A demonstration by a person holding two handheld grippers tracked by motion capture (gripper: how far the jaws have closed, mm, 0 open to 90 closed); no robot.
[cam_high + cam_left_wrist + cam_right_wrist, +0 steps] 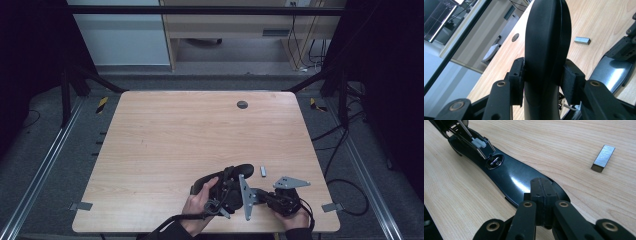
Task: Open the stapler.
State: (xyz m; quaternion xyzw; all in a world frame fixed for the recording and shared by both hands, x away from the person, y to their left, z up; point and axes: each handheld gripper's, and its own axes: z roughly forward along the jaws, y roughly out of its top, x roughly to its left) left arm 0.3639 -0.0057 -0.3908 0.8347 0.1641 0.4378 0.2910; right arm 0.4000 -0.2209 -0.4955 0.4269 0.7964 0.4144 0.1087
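Black left gripper and right gripper, brass-coloured pivot screws, grey three-cornered plates, dark sleeves.

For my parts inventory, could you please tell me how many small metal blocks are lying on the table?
1. The small metal block lies alone on the bare wood, just beyond the two grippers, apart from the black handle-shaped piece. Others could be hidden under the hands.

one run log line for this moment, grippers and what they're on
left gripper: shut on black curved part | right gripper: shut, jaws over same part | metal block: loose on table
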